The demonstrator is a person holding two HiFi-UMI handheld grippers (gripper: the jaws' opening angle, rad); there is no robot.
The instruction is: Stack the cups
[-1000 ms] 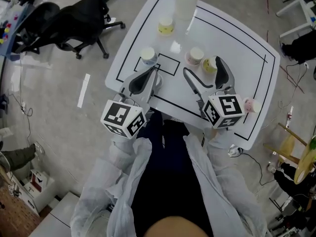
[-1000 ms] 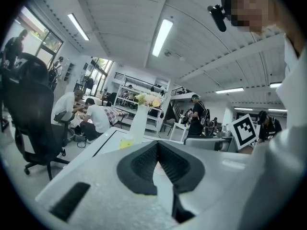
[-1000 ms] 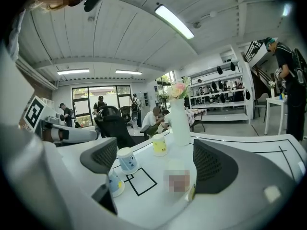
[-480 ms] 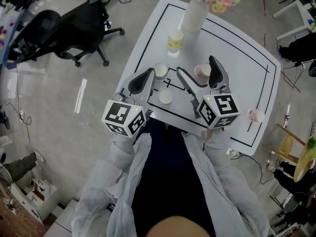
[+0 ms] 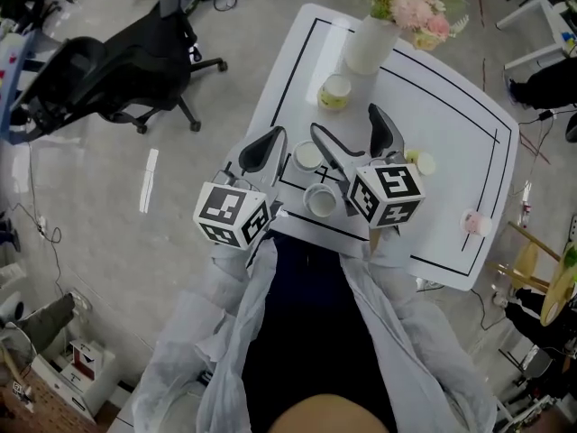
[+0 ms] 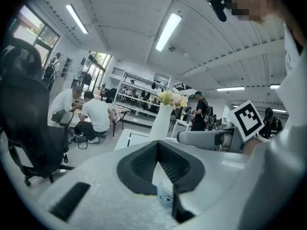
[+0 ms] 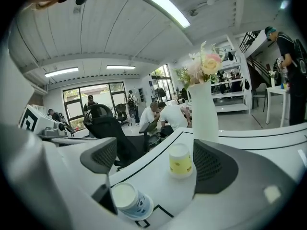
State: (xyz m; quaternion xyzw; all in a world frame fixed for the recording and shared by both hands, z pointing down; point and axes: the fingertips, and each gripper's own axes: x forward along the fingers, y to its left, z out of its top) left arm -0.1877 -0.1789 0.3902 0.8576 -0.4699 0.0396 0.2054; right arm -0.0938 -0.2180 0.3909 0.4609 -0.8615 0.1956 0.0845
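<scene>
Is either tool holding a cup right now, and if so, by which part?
Nothing is held. The right tool is open with nothing gripped; the left tool is shut and empty.

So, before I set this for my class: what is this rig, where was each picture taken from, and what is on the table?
There is no robot. A person holds a tool in each hand, each ending in a two-fingered claw. One picture comes from a camera on the person's head, looking down; the other two come from cameras riding on the tools, looking along the claws. On the white table stand a vase of flowers and five cups, none stacked: a yellow cup by the vase, a blue-print cup and a near cup between the tools, a pale cup to the right, a pink cup by the edge. The left claw is closed, the right claw wide open; neither holds anything.
</scene>
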